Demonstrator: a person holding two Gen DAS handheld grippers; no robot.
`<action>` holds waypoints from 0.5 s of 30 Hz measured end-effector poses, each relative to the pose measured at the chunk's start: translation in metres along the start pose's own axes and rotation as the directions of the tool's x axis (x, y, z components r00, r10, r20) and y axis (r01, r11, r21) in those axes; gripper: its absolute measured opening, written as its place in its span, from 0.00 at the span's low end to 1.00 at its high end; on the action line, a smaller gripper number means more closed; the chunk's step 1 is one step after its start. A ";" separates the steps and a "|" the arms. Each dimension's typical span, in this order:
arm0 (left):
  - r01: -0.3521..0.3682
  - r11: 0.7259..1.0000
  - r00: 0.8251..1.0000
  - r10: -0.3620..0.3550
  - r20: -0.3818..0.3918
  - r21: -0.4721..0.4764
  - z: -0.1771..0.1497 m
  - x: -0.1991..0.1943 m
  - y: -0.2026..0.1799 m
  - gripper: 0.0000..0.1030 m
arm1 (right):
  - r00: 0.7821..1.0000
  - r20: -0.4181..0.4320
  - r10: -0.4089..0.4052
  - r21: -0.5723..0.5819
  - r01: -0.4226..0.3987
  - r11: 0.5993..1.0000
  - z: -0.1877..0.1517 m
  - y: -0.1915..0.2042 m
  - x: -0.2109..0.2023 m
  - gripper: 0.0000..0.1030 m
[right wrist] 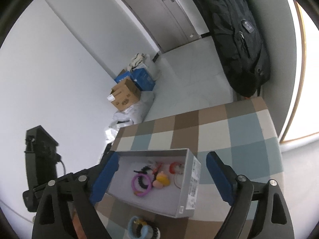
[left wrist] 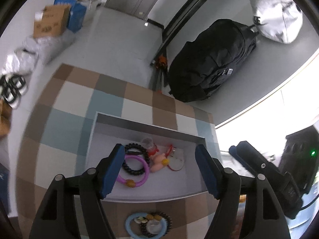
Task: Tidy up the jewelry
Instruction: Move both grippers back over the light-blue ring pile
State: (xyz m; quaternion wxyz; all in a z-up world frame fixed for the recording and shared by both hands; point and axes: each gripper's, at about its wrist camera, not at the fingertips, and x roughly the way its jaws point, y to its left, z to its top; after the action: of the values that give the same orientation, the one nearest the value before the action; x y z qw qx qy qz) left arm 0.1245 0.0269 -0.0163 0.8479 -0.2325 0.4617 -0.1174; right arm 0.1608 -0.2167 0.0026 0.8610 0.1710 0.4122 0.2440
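I get even daylight in both views, from a window (left wrist: 269,119) blown out to white glare at four o'clock in my left view. Fisheye bending and dark vignette ring the edges. Motion blur smears the cardboard box (left wrist: 49,22) at ten o'clock.

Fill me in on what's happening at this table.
A person with a gripper in each hand is sorting jewelry into a grey box on a checkered table. The box already holds a purple ring, a black coil band, a pink toy and other small pieces. A blue ring and a beaded bracelet lie outside it on the table. Both the left gripper and right gripper hover with jaws open, holding nothing.
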 end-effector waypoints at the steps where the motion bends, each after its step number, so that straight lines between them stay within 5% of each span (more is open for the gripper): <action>1: -0.014 1.000 1.000 0.014 0.005 0.016 -0.001 -0.001 -0.002 0.67 | 1.000 0.002 -0.005 -0.001 0.005 1.000 -0.001 -0.001 -0.001 0.94; 12: -0.052 0.995 0.998 0.050 0.033 0.082 -0.017 -0.021 -0.008 0.68 | 0.999 0.030 -0.025 -0.054 0.027 0.998 -0.009 0.008 -0.019 1.00; 15: -0.074 0.991 0.996 0.068 0.053 0.112 -0.024 -0.026 -0.010 0.76 | 0.999 0.031 -0.034 -0.079 0.036 0.996 -0.014 0.013 -0.021 1.00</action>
State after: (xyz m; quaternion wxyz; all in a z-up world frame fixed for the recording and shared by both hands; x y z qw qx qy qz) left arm 0.0907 0.0220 -0.0038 0.8745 -0.1700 0.4413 -0.1076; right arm 0.1349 -0.2166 0.0140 0.8773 0.1330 0.3922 0.2424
